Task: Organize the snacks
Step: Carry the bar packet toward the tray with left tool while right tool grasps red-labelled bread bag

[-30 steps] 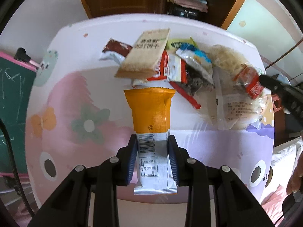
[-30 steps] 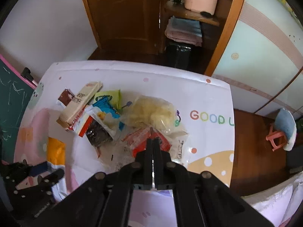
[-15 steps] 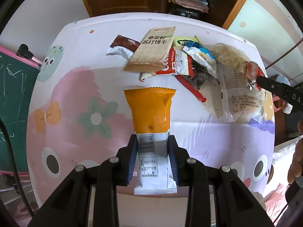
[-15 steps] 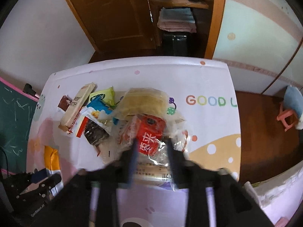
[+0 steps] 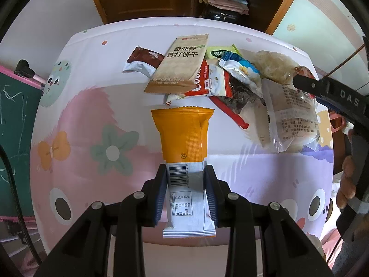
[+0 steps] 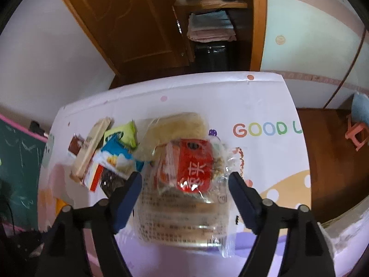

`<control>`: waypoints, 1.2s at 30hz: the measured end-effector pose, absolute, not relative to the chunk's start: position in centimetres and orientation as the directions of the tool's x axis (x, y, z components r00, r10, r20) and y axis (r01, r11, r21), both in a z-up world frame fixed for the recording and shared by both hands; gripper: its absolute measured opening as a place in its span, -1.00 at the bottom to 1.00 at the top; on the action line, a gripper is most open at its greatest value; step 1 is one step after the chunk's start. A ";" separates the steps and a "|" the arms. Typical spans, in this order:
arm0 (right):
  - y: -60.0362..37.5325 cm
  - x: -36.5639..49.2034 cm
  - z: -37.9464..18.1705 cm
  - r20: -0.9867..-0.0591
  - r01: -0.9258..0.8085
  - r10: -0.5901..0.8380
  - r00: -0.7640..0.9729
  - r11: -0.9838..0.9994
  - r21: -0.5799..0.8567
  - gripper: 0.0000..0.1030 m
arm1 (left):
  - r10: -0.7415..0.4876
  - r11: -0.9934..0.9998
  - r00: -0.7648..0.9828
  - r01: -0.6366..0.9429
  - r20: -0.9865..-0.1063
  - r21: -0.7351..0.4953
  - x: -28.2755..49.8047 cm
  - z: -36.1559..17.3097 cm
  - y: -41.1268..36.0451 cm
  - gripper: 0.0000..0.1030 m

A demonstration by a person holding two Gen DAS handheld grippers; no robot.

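Two views told the same story of a job barely begun. From the left wrist, the left gripper was clamped on the white end of an orange snack packet above the table, while most snacks sat in a heap at the far side. From the right wrist, the right gripper, jaws just opened wide and pressing nothing, straddled a clear bag with a red label on the heap's near edge, so nearly all sorting seemed left.

The clear noodle bag is motion-blurred, its print unreadable; the cracker pack hides neighbouring wrappers.
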State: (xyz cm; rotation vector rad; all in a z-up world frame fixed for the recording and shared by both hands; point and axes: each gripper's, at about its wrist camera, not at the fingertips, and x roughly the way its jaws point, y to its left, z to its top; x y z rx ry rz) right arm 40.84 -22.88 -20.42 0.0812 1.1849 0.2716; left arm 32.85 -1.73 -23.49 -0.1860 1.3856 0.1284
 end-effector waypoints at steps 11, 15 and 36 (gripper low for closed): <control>-23.6 42.3 -22.3 -0.909 -0.098 0.207 0.362 0.978 0.184 0.41 | -0.034 0.983 0.182 -0.170 -0.983 -0.066 32.9 -23.5 -1.7 -0.41; -23.4 41.8 -21.9 -0.907 -0.134 0.174 0.384 0.982 0.132 -0.21 | -0.031 0.985 0.195 -0.163 -0.980 -0.064 32.8 -23.3 -1.8 -0.41; -23.1 30.2 -8.3 -0.813 -0.298 0.271 0.515 0.946 0.127 -0.55 | -0.044 0.997 0.356 -0.048 -0.933 -0.065 28.6 -13.9 -2.8 -0.41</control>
